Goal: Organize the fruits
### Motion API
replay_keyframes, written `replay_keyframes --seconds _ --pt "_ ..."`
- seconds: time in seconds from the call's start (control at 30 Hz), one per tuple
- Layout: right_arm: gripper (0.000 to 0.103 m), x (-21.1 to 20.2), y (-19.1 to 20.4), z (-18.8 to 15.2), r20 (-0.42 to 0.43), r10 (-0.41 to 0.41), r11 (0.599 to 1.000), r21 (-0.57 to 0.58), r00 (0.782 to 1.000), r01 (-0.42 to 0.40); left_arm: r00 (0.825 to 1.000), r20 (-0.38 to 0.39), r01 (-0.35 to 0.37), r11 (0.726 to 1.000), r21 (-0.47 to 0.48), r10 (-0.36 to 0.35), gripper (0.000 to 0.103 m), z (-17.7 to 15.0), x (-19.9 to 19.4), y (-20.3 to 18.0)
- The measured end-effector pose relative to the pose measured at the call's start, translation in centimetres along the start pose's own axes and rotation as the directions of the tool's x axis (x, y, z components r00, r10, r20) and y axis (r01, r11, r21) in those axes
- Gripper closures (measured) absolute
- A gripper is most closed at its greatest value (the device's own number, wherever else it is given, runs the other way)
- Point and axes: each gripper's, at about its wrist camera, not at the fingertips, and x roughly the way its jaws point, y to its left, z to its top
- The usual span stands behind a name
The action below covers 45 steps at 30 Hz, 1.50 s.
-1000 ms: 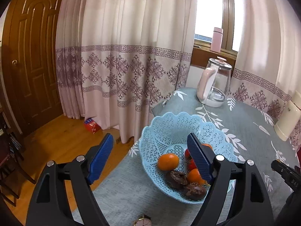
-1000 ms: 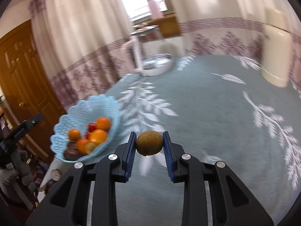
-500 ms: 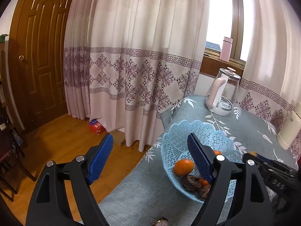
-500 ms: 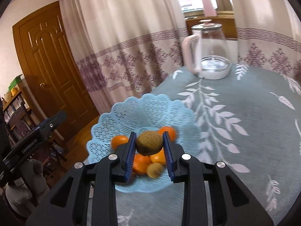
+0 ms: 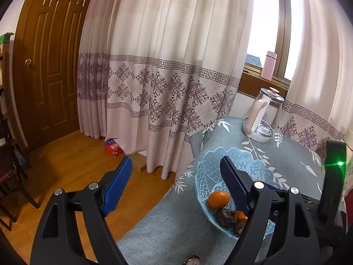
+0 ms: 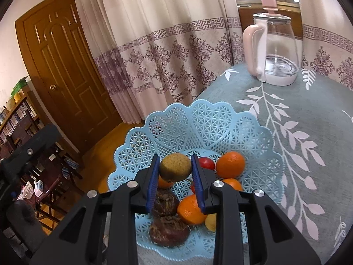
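Note:
A light blue lattice basket (image 6: 194,128) sits near the table's corner and holds several oranges (image 6: 230,164), dark wrinkled passion fruits (image 6: 168,230) and a small red fruit (image 6: 206,163). My right gripper (image 6: 175,164) is shut on a brown kiwi (image 6: 175,167), hanging over the basket's middle. In the left wrist view the same basket (image 5: 247,165) lies right of centre with an orange (image 5: 218,199) showing. My left gripper (image 5: 176,176) stands open and holds nothing, off the basket's left side over the table edge.
A glass kettle with a pink handle (image 6: 271,50) stands at the table's far end, with a pink bottle (image 5: 269,66) on the sill behind. Curtains (image 5: 165,66) hang past the table edge. A wooden door (image 5: 48,55), a red box (image 5: 113,148) on the floor, bookshelves (image 6: 19,121).
My right gripper carried the kiwi from over the bare tablecloth to above the basket. My left gripper drew back and left, so the basket now sits further right in its view.

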Motion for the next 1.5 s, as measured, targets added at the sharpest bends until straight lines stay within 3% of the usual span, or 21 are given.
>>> replay_keyframes --seconds 0.23,0.33,0.4,0.63,0.9,1.03,1.37,1.5 --pt "0.073 0.8 -0.3 -0.1 -0.014 0.006 1.0 0.013 1.0 -0.005 1.0 -0.009 0.008 1.0 0.0 -0.008 0.019 0.0 0.1 -0.3" --pt "0.071 0.5 -0.7 0.0 -0.01 0.008 1.0 0.029 1.0 -0.008 1.0 -0.005 0.007 1.0 0.004 -0.007 0.011 -0.1 0.1 -0.4" --pt "0.064 -0.1 -1.2 -0.1 0.003 0.005 0.999 0.044 1.0 -0.005 1.0 -0.005 0.007 1.0 0.01 -0.007 0.011 -0.1 0.1 -0.6" --pt "0.057 -2.5 -4.1 -1.1 0.03 -0.025 0.991 0.13 0.999 0.021 1.0 -0.007 0.002 1.0 0.027 -0.001 0.006 -0.2 0.3 -0.8" --pt "0.056 -5.6 -6.8 -2.1 0.064 -0.071 0.98 0.19 0.995 0.058 1.0 0.018 -0.024 0.995 0.101 0.023 0.003 -0.4 -0.2 -2.0" --pt "0.034 -7.2 -6.8 -2.7 0.102 -0.111 0.98 0.175 0.989 0.092 1.0 0.02 -0.013 0.992 0.123 0.01 0.003 -0.3 -0.7 -2.3" --pt "0.016 -9.1 -4.2 -4.3 0.112 -0.165 0.986 0.052 0.98 0.16 1.0 0.023 -0.02 0.972 0.234 0.015 0.003 -0.6 -1.5 -3.4" --pt "0.016 -9.7 -3.5 -4.9 0.118 -0.181 0.983 0.02 0.976 0.18 1.0 0.029 -0.017 0.95 0.313 0.008 0.003 -1.0 -2.0 -4.2"
